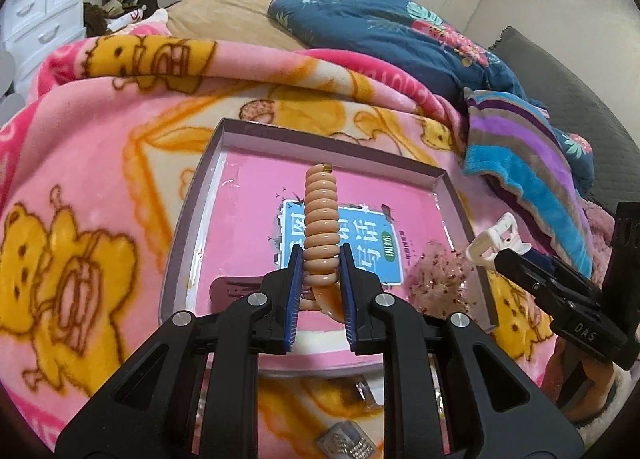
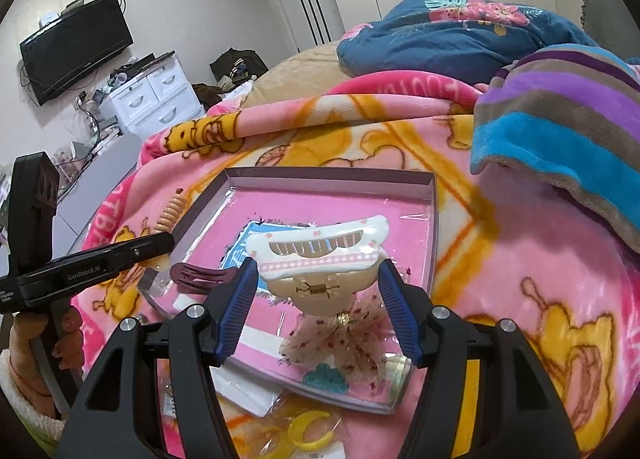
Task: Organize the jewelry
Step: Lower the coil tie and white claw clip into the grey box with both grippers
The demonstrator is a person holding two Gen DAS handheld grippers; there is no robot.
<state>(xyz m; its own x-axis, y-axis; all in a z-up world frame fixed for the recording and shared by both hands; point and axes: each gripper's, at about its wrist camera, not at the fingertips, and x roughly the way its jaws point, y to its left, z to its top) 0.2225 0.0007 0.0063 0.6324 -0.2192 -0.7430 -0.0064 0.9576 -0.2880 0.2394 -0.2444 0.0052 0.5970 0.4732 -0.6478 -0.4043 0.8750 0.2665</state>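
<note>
Left wrist view shows your left gripper (image 1: 320, 279) pinched narrow on a peach spiral hair tie (image 1: 321, 219), which stands up between the pads above the shallow box lid (image 1: 440, 175) on the pink blanket (image 1: 100, 163). Your right gripper (image 2: 318, 291) holds a white claw clip (image 2: 320, 251) across its wide jaws, also over the lid. Inside the lid lie a maroon hair clip (image 2: 196, 277) and a sheer red-dotted bow (image 2: 344, 343); a yellow crescent clip (image 2: 312, 429) sits outside it, near you.

The 2 risks, as I judge them: the springy tie can flick off sideways onto the blanket if you let go high, and the claw clip, gripped near its spring hinge, may twist or pop free and land on the bow.
</note>
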